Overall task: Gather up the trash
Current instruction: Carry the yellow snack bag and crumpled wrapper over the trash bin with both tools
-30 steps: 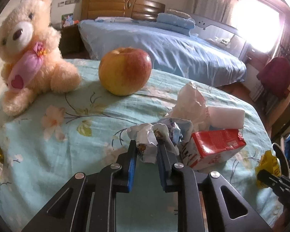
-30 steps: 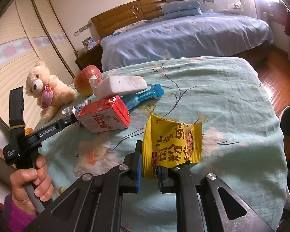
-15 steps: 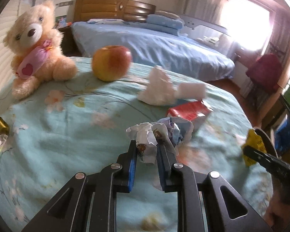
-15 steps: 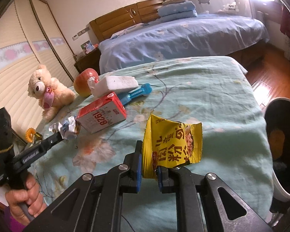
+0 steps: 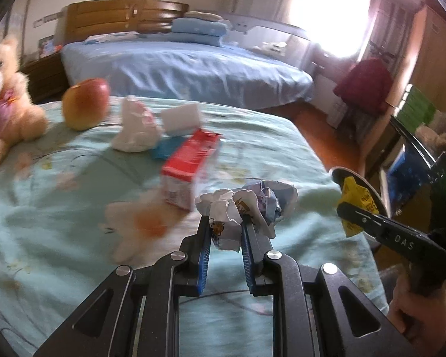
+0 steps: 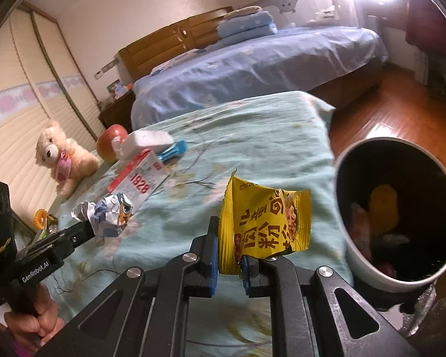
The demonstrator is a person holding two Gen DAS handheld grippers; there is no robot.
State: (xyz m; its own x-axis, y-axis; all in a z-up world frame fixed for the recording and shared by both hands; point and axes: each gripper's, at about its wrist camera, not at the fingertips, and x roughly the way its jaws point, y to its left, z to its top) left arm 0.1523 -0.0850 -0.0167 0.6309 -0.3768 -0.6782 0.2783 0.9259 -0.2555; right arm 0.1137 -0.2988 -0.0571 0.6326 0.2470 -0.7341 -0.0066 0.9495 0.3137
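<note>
Yellow packet (image 6: 264, 223) pinched by corner in right gripper (image 6: 229, 263), bin (image 6: 397, 217) beside; left gripper (image 5: 225, 238) pinching paper wad (image 5: 246, 205) — either may miss rim.

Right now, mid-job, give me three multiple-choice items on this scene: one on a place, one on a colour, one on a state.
1. Where is the trash bin?
A. on the blue bed
B. on the floor beside the bedspread's edge
C. next to the teddy bear

2. What colour is the snack wrapper in the right gripper?
A. yellow
B. green
C. white

3. What is the left gripper doing?
A. open and empty
B. shut on the apple
C. shut on crumpled paper

Answers:
1 B, its rim stands past the floral bedspread, above the wooden floor.
2 A, it is yellow with red print.
3 C, the paper wad sits pinched between its fingers.
</note>
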